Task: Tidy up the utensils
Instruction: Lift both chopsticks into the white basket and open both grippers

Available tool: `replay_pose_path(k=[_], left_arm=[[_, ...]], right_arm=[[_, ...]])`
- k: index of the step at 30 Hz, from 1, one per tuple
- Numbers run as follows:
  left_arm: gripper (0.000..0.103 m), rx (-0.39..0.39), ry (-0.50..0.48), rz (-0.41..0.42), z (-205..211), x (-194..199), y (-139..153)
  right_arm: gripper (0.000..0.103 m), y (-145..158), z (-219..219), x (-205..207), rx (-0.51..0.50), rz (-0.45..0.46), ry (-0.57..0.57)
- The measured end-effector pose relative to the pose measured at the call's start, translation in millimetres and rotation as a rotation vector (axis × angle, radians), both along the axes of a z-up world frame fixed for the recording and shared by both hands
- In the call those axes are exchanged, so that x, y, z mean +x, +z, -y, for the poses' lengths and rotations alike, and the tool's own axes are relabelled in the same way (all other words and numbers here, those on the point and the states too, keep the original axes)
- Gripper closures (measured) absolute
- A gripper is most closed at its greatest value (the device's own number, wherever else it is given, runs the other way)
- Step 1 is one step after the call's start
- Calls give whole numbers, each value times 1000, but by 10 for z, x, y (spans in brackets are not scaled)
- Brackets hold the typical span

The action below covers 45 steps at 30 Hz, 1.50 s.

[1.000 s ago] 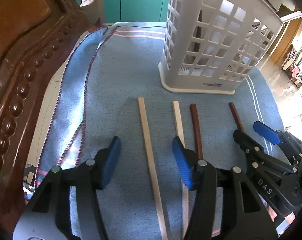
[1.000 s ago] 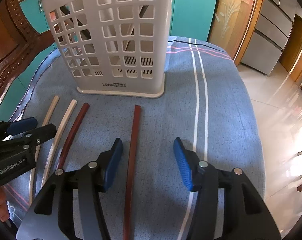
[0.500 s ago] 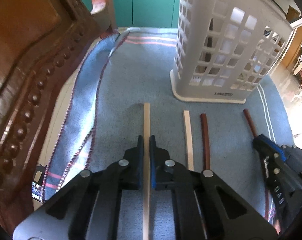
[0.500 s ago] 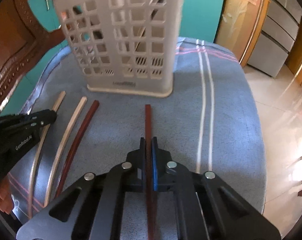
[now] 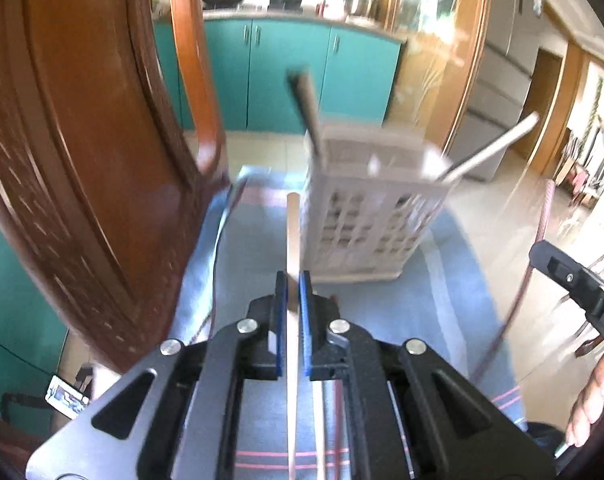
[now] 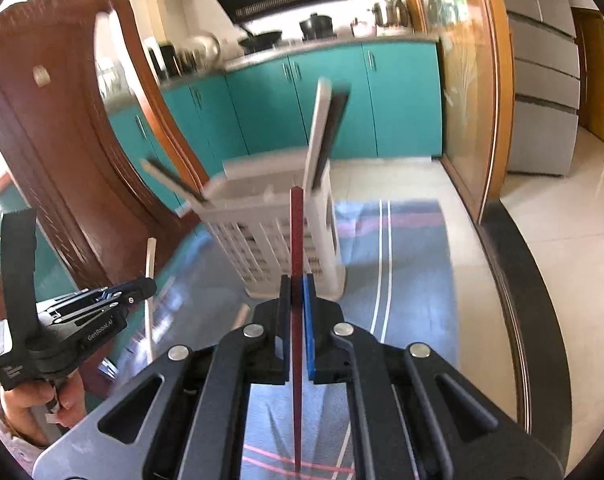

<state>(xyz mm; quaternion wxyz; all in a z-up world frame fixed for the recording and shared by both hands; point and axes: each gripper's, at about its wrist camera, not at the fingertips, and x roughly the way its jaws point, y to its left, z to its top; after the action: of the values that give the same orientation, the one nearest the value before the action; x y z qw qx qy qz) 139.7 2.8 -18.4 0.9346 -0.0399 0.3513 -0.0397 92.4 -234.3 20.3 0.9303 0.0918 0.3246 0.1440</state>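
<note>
My left gripper point(image 5: 293, 292) is shut on a pale wooden chopstick point(image 5: 292, 240) and holds it lifted above the blue cloth point(image 5: 241, 272), pointing toward the white lattice basket point(image 5: 370, 224). My right gripper point(image 6: 297, 296) is shut on a dark red chopstick point(image 6: 297, 236), also lifted and pointing at the basket point(image 6: 269, 240). Several utensils stand in the basket. Another pale chopstick point(image 5: 320, 432) and a dark red one lie on the cloth below the left gripper. The left gripper also shows in the right wrist view point(image 6: 141, 286), with its chopstick point(image 6: 149, 264).
A carved wooden chair back point(image 5: 81, 160) rises close on the left. Teal kitchen cabinets point(image 5: 285, 76) stand behind. The table's right edge drops to a tiled floor point(image 6: 550, 240). The right gripper's body point(image 5: 574, 292) shows at the right edge of the left wrist view.
Both grippers, open a second ago and then shut on a chopstick each, have lifted them off the cloth and tilted upward, so the kitchen now shows behind the basket.
</note>
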Motion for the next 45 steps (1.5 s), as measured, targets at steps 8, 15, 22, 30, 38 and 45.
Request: replay_pose_path(k=[8, 15, 22, 30, 38, 45], left_arm=[[96, -96, -22, 228, -35, -38, 1052], [96, -227, 67, 421, -213, 168, 1463], [96, -317, 114, 372, -305, 537, 1253], [96, -403, 164, 400, -446, 544, 1251], [96, -315, 199, 401, -294, 580, 1130], [96, -177, 174, 345, -5, 711, 890]], right_arm=[[97, 881, 172, 25, 124, 192, -21], [97, 1206, 332, 302, 219, 354, -117], [97, 881, 327, 713, 186, 308, -198], [97, 521, 27, 894, 91, 218, -164], [97, 467, -9, 866, 70, 237, -148], [95, 494, 38, 817, 69, 242, -131]])
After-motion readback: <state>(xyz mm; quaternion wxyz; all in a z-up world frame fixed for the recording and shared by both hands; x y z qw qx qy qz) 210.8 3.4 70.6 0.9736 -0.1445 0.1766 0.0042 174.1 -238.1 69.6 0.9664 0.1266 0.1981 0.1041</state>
